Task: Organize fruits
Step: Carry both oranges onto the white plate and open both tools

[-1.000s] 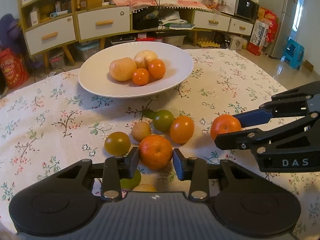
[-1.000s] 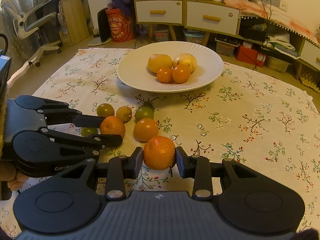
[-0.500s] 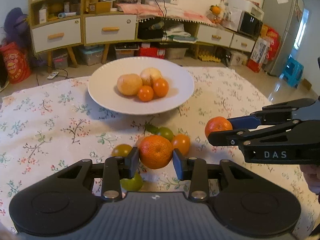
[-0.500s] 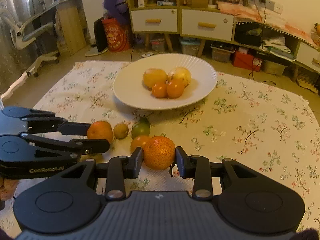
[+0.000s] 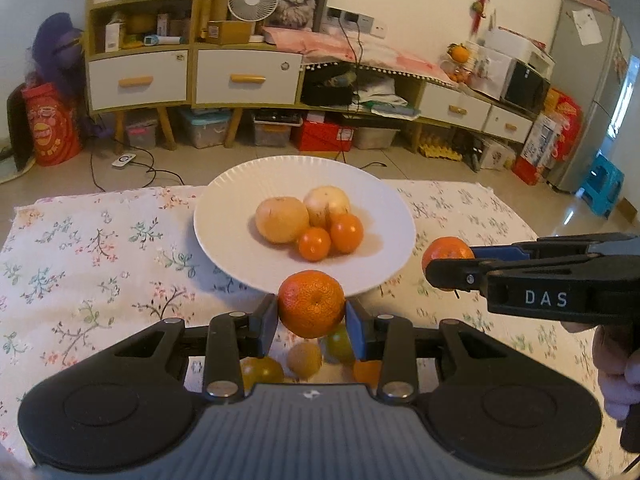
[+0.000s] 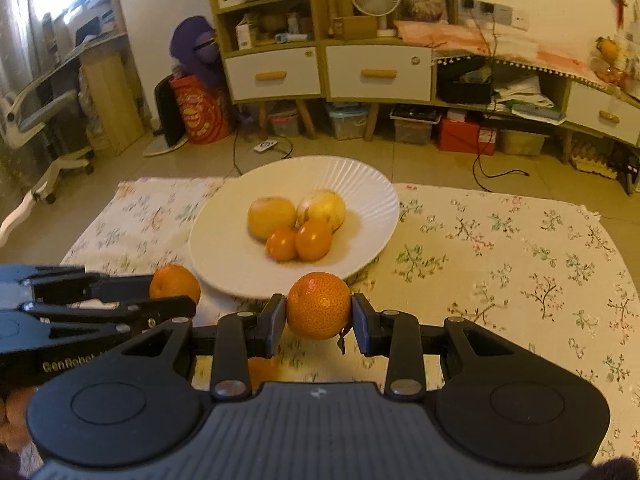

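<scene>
two grippers each carry a piece of fruit above a table covered by a floral tablecloth (image 5: 100,248), with a long run of cabinets and shelves (image 5: 192,76) along the far wall. largest on the cloth is the white plate (image 5: 232,232), sitting at the far middle; it holds two pale yellow round fruits (image 5: 282,220) at the back and two small orange fruits (image 5: 346,232) touching them on the near side. the left gripper (image 5: 312,318) has its jaws clamped on a mandarin (image 5: 311,303), pads pressing both sides, and the fruit hangs just at the near rim of the plate in the left wrist view. the right gripper (image 6: 319,318) is likewise closed tight on a second mandarin (image 6: 319,305), held just near of the plate's front edge; in the left wrist view this gripper comes in from the right, its fruit beside the plate's right rim. a hand (image 5: 616,368) shows at the right edge behind it. under the left gripper, near of the plate, a few small fruits lie on the cloth: a green-yellow tomato (image 5: 262,370), a brown kiwi-like fruit (image 5: 305,358), another greenish one (image 5: 339,343) and an orange one (image 5: 366,372), all partly hidden by the gripper's fingers.
</scene>
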